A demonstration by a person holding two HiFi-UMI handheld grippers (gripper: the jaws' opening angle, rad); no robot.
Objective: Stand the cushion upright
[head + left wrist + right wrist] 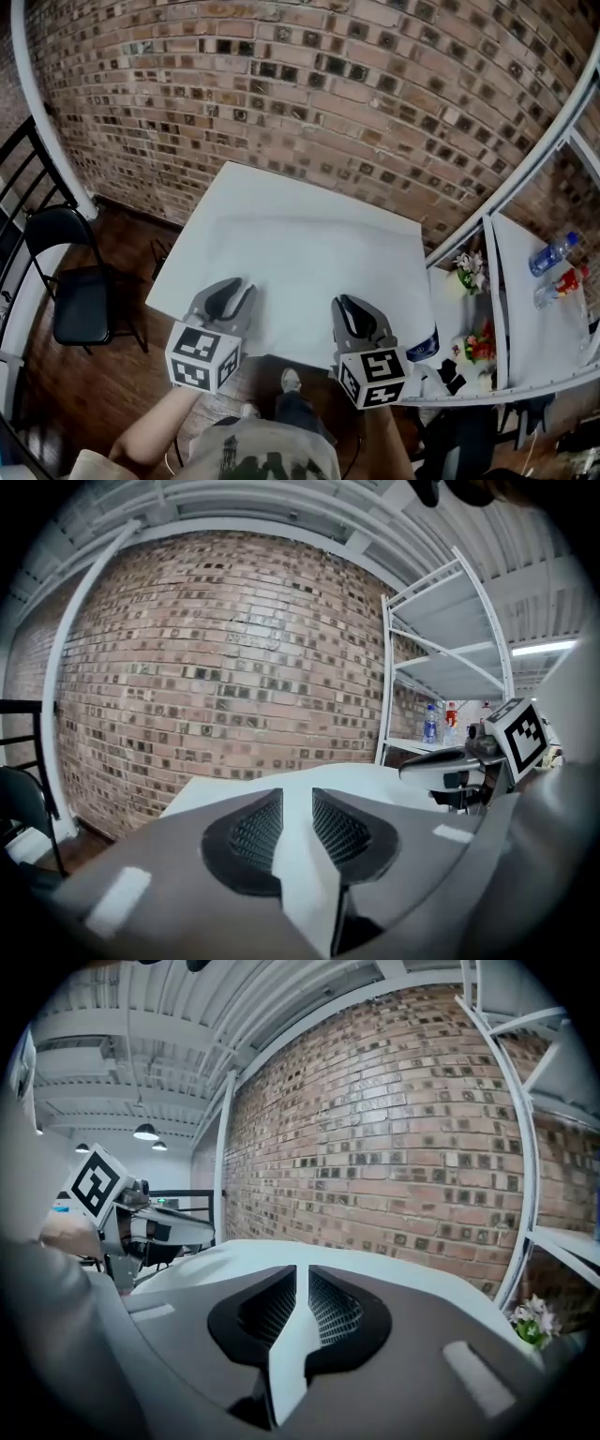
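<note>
The big white cushion [300, 244] lies mostly flat in front of you. It is not standing yet. Its far edge is close to the brick wall [328, 84], and its near edge is right at your two tools. I cannot see what is under it, so I cannot say if a worktop carries it.

You have one tool near each end of the near edge. I think that is because the cushion is wide and soft. Lifting from two spots at once should keep it from sagging or twisting as it tips up toward the wall.

Your left hand-held gripper [230, 292] sits over the near edge on the left side. Its jaws are only a thin crack apart. White from the cushion shows in the crack, but the pads do not look pressed on it. As far as I can tell, it holds nothing. Your right hand-held gripper [352, 309] is the same, with a thin crack, white showing through and no grip.

Both tools point away from you toward the wall and tip a little downward. They sit side by side, well apart, at about the same height. Your left arm [141, 436] reaches out low from your body. A black chair [80, 291] stands off to your left, well apart from the cushion.
</note>
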